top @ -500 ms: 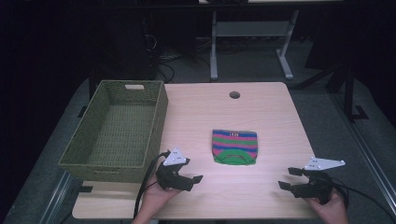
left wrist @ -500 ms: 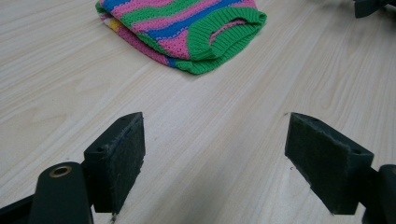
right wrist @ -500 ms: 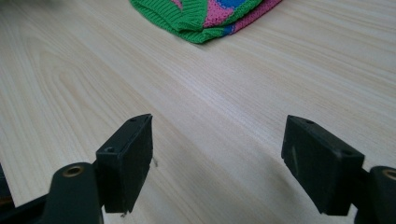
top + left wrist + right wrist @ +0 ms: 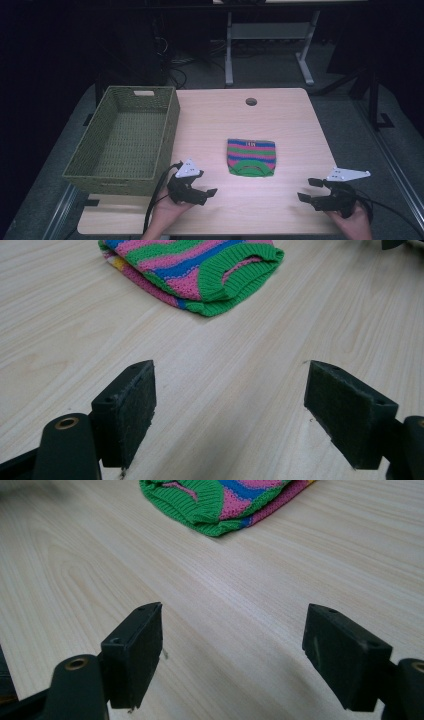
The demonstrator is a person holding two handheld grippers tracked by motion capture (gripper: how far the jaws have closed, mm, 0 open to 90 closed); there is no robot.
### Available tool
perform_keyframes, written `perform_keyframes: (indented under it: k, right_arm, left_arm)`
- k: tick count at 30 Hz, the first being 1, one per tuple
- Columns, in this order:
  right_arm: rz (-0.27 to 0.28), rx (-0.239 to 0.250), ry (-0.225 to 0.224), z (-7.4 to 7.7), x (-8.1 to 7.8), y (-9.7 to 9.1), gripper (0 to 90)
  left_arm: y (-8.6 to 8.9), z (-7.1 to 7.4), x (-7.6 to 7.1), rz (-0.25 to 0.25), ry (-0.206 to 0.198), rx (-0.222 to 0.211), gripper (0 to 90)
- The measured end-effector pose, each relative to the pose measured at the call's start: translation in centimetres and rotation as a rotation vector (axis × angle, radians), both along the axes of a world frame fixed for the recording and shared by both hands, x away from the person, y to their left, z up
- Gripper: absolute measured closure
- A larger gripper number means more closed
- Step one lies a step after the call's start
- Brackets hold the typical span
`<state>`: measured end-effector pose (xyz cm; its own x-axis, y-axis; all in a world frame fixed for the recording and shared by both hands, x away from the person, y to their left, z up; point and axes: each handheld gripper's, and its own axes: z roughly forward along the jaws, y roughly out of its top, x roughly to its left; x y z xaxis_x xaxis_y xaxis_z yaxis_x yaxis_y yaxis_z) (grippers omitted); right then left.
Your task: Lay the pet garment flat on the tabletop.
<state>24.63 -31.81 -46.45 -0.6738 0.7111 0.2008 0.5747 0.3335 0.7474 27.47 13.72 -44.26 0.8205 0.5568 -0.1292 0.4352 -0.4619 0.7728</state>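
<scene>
High view: folded striped knit garment [image 4: 251,157] is seen mid-worktop [image 4: 280,115], right of wicker basket [image 4: 125,140]. Left gripper [image 4: 207,190] & right gripper [image 4: 307,190], jaws spread, nothing held. Risk: only top layer pinched, so fold could be undone.

Left claw [image 4: 209,191] shifted slightly towards the near edge of the worktop [image 4: 280,125], right claw [image 4: 306,190] edged marginally left, positions otherwise unaltered
</scene>
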Motion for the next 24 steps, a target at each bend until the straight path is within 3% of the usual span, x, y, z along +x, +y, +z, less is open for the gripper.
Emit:
perform_keyframes:
  k: [18,24]
  right_arm:
    - [0.005,0.001,0.002,0.0,0.8,0.7,23.2]
    - [0.017,-0.01,0.004,0.3,1.8,1.5,23.2]
  left_arm:
    - [-0.5,-0.1,0.2,-0.004,0.008,-0.001,19.9]
    - [-0.7,-0.1,0.4,-0.01,0.009,-0.002,19.7]
